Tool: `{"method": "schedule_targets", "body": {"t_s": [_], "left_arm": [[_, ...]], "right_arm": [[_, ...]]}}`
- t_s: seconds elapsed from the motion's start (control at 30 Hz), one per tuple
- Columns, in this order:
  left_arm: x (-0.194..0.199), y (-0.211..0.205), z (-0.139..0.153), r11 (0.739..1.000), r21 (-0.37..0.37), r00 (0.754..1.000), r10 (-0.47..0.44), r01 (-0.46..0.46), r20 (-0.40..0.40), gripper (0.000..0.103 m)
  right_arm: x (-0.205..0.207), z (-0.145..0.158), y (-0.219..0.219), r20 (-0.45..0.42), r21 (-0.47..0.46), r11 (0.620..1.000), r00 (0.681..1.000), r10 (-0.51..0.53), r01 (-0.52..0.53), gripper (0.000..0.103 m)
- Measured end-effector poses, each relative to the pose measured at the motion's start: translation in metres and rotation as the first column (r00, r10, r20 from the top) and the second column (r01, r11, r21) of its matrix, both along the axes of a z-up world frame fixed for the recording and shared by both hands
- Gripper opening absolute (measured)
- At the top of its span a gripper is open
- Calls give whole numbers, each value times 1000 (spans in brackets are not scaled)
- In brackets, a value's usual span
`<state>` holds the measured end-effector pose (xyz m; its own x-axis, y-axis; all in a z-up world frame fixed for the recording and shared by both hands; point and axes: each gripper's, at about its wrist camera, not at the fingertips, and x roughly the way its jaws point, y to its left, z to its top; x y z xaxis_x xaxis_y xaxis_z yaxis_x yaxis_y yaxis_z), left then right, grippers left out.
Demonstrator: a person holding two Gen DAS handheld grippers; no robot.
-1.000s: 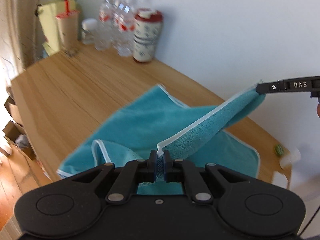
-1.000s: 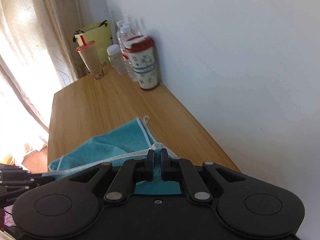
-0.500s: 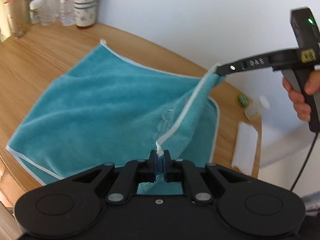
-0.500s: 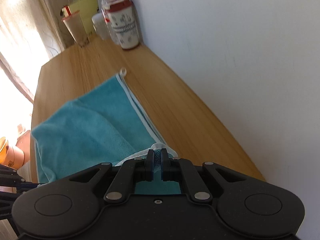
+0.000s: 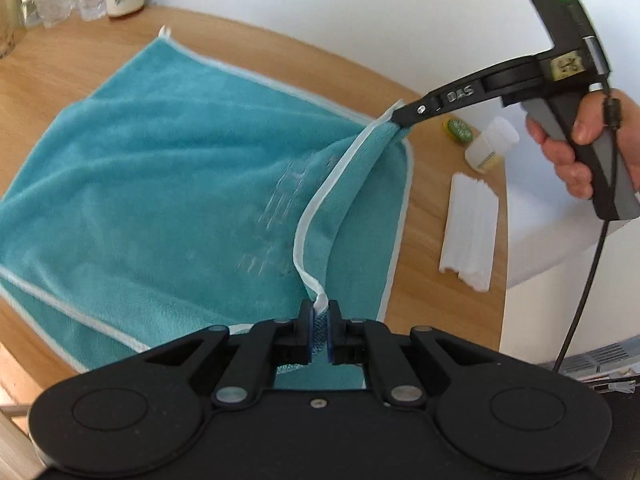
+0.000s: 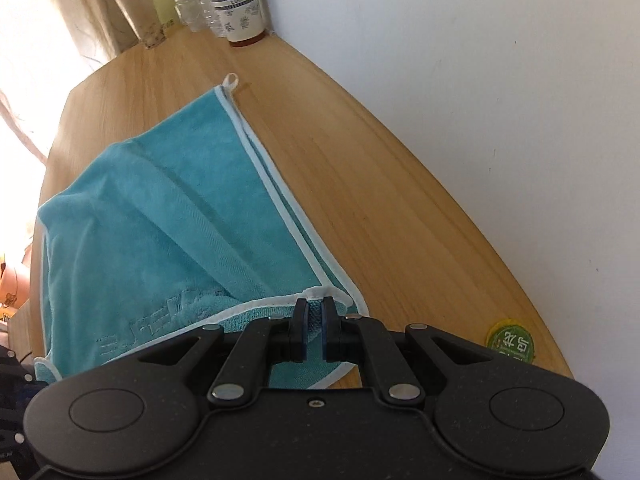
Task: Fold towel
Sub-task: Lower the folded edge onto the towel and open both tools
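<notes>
Patterned cup, iced drink, possibly straws on wooden table.

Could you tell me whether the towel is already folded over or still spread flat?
Folded over: the towel lies doubled, two white-trimmed edges stacked along its side; both hand-held grippers hold the top layer's corners.

Beside the one teal towel stand one patterned tumbler, one milk-tea cup, one small white bottle and two grippers.
</notes>
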<state>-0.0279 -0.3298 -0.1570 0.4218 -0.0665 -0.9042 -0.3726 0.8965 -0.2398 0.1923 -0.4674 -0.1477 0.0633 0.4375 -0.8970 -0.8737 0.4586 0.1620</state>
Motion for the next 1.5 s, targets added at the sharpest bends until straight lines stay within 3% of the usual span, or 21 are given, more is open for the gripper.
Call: {"method": "schedule_targets", "body": {"t_s": [0.27,0.4,0.57,0.67,0.73,0.83,0.87,0.93,1.0,1.2,1.3,1.5], "left_arm": [[-16,6,8,999,-36,994,-44,40,-101,5],[-25,8,9,997,-50,987,-58,51,-151,5],[-29,5,1,993,-77,973,-100,86,-207,10],[-29,3,-1,988,-109,967,-133,111,-219,14],[-30,3,-1,984,-127,962,-148,122,-228,14],[-33,10,10,982,-153,968,-142,112,-206,38],[-34,16,17,984,-145,973,-132,105,-188,45],[-36,29,28,990,-122,983,-93,74,-159,46],[-39,46,33,993,-115,987,-54,37,-148,46],[-50,105,26,989,-43,975,131,-141,-177,46],[-63,143,21,970,32,952,241,-240,-186,46],[-82,181,20,940,99,913,340,-325,-226,45]], "right_arm": [[-8,4,-13,-25,-84,995,999,43,-45,14],[2,15,-14,-31,-75,997,1000,3,-5,32],[5,11,-6,-66,-58,997,996,-58,54,33],[0,-6,1,-84,-114,992,994,-70,60,33],[-2,-18,2,-47,-157,984,994,-96,88,33],[3,-25,-2,-73,-141,980,985,-155,143,32],[5,-26,-4,-92,-125,978,979,-179,167,32],[8,-28,-6,-90,-117,975,976,-200,189,31],[11,-29,-7,-101,-109,974,973,-209,199,6],[17,-32,-11,-101,-90,966,962,-252,244,2],[20,-26,-22,-73,-68,961,959,-272,268,2],[20,-34,-14,-37,-108,949,953,-301,295,6]]}}
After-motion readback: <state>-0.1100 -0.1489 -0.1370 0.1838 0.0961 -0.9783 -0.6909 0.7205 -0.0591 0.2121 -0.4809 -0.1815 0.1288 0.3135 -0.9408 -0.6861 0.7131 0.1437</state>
